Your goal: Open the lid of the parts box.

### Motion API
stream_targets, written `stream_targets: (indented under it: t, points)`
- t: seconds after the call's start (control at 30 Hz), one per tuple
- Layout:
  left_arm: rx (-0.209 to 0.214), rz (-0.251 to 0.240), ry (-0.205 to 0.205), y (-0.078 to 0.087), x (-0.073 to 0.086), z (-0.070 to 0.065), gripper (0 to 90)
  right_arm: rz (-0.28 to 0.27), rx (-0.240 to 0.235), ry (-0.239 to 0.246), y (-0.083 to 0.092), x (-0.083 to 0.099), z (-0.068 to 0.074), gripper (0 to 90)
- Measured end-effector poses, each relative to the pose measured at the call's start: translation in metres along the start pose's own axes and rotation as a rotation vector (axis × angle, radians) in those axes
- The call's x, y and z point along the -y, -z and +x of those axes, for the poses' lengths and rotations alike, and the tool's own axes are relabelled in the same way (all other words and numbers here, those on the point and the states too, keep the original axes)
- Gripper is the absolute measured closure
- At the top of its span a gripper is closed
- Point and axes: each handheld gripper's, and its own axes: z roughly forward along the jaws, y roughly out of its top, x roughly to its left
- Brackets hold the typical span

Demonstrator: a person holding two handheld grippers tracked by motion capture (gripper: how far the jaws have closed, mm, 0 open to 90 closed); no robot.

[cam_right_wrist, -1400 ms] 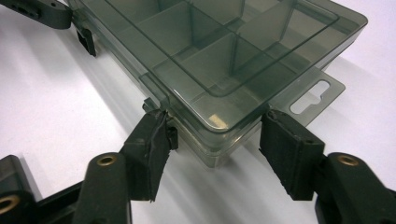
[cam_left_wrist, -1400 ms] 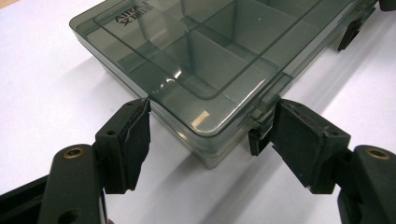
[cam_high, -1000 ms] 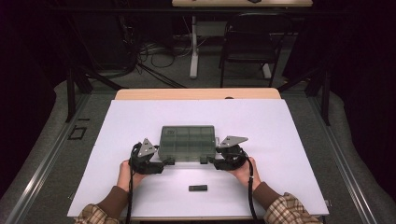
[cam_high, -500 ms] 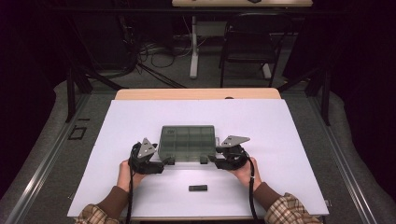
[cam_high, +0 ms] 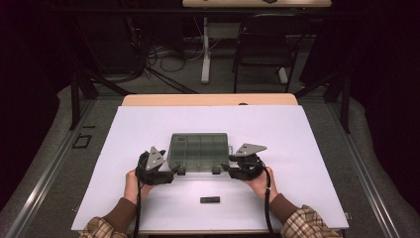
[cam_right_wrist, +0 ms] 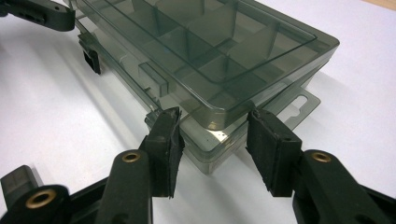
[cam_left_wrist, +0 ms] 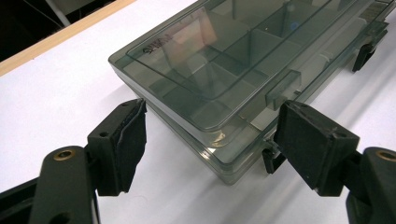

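Centre of the white table (cam_high: 297,139): a smoky clear box (cam_high: 199,151) with compartments, flat, lid down. Runs with its long axis left to right, long front edge towards the person, two dark latches (cam_high: 181,171) on that edge. Lies just ahead of both grippers, one near corner to each.

Left gripper (cam_high: 173,170): at the near left corner, pointing in on a slant. Seen along its own jaws, stands spread wide (cam_left_wrist: 215,123), with the corner of the box (cam_left_wrist: 224,70) between them. Leaves a clear gap between one pad and the short side wall; sets the other pad right at the front edge by a latch, touching or not cannot be told. Pinches nothing.

Right gripper (cam_high: 229,168): at the near right corner, mirrored. Has just been closing, with the corner of the box (cam_right_wrist: 210,51) between its jaws (cam_right_wrist: 215,127). Straddles that corner more narrowly, pads close to front edge and side wall, yet shows no firm squeeze; reads as not yet clamped.

Neither hand nearer than the other: equal reach, one corner each. Judged from this, hinges on the front edge: latches face the person, so any opening or lifting starts there, from both ends at once.

Nearer the person, well apart from the box: a small black piece (cam_high: 210,200), untouched.
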Motion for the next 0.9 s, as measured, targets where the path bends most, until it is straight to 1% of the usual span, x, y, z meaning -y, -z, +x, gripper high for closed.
stream_targets:
  t: [0.07,0.13,0.23,0.27,0.43,0.53,0.7,0.77,0.8,0.83,0.9]
  points:
    - [-0.007,0.000,-0.003,0.0000,-0.0003,-0.0005,24.3,-0.008,0.002,0.004,0.0007,-0.0005,0.0004,54.4]
    - [-0.017,-0.005,-0.008,0.0006,-0.0005,-0.0012,24.3,-0.003,0.001,0.006,0.0016,-0.0010,0.0006,54.4]
    - [-0.027,-0.020,-0.012,0.0012,-0.0009,-0.0022,25.1,-0.014,0.002,0.004,0.0025,-0.0018,0.0004,54.5]
    - [-0.036,-0.025,-0.014,0.0014,-0.0009,-0.0028,25.9,-0.022,0.001,0.002,0.0026,-0.0019,0.0002,54.6]
    - [-0.065,-0.045,-0.032,0.0032,-0.0020,-0.0049,28.4,-0.022,0.004,0.004,0.0031,-0.0023,0.0001,54.6]
    - [-0.074,-0.057,-0.037,0.0044,-0.0023,-0.0056,30.2,-0.027,0.008,0.005,0.0036,-0.0029,0.0005,54.6]
    - [-0.097,-0.074,-0.046,0.0049,-0.0025,-0.0071,35.8,-0.035,0.011,0.009,0.0046,-0.0039,-0.0001,54.2]
    - [-0.100,-0.076,-0.055,0.0050,-0.0026,-0.0080,37.9,-0.035,0.017,0.015,0.0045,-0.0038,-0.0007,52.2]
    - [-0.101,-0.078,-0.056,0.0049,-0.0026,-0.0086,38.7,-0.034,0.023,0.022,0.0044,-0.0038,-0.0012,51.4]
    - [-0.099,-0.080,-0.057,0.0050,-0.0027,-0.0089,39.9,-0.034,0.036,0.023,0.0042,-0.0038,-0.0016,48.6]
    - [-0.099,-0.082,-0.057,0.0053,-0.0028,-0.0094,41.5,-0.034,0.047,0.034,0.0043,-0.0039,-0.0019,47.0]
